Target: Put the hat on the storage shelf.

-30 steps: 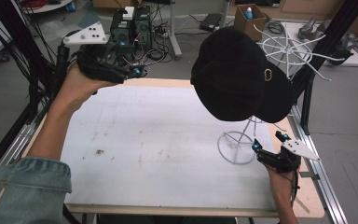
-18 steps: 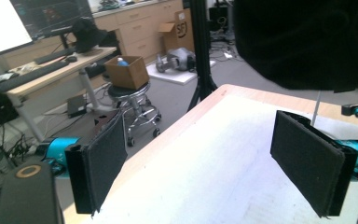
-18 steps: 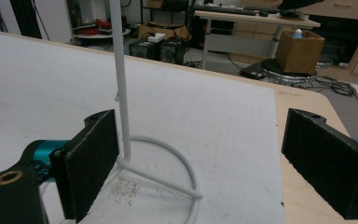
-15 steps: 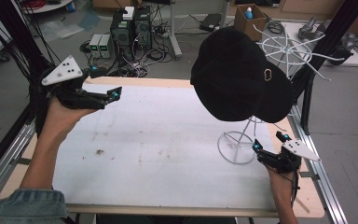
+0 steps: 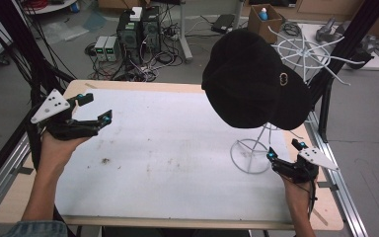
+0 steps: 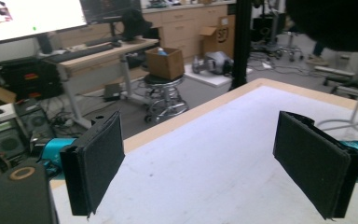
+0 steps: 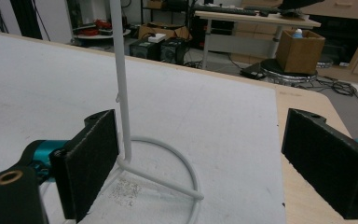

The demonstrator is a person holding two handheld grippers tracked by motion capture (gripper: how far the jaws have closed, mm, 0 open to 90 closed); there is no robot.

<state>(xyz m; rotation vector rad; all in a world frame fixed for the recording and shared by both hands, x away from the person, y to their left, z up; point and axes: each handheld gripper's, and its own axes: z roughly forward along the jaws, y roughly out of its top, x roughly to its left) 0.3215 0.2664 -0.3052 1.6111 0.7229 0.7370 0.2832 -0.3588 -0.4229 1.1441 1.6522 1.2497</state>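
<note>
Top-heavy hat stand sitting within easy knocking reach of the right gripper.

A black cap (image 5: 254,81) is resting on top of a thin white wire stand (image 5: 256,148), whose ring base is sitting on the white mat of the desk (image 5: 168,143) toward its right edge. The right gripper (image 5: 285,154) is hovering just beside that ring base with its jaws spread wide and nothing between them; in the right gripper view the stand's upright (image 7: 120,79) is rising just past the left pad. A sideways nudge from that jaw is likely to tip the stand, since the cap is making it top-heavy. The left gripper (image 5: 93,108) is being held above the desk's left edge, well apart, also released and empty, so it is offering no support.
</note>
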